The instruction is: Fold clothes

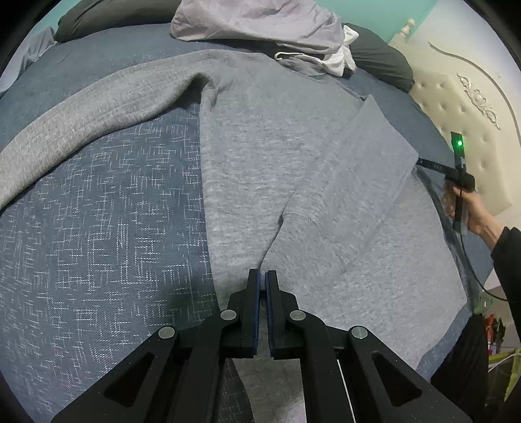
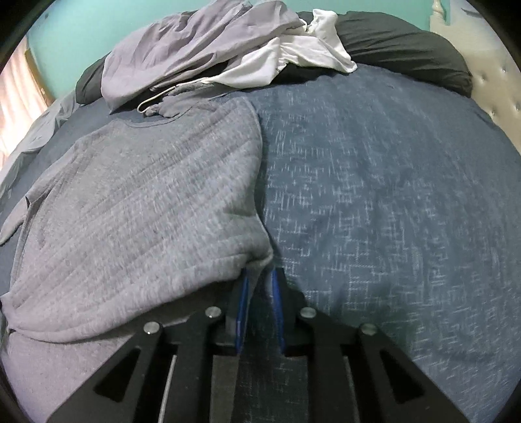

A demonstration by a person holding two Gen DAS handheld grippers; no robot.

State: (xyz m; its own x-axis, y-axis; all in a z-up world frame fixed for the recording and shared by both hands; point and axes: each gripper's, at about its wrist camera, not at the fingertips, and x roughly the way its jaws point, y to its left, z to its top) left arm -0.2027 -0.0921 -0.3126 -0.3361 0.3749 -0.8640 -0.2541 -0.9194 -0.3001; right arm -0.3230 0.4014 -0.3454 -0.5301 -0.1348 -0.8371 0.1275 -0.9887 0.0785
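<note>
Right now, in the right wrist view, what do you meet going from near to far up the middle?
right gripper → folded edge of the grey sweatshirt between its fingers → blue bedspread → white garment → dark pillow → teal wall.

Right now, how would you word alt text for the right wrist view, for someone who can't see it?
A hand-held gripper pinches the folded edge of a grey sweater lying on a blue bedspread. A heap of pale clothes and a dark pillow lie at the far side.

sweatshirt (image 1: 260,156) on bed (image 1: 97,244) | clothes pile (image 1: 260,26) behind it
</note>
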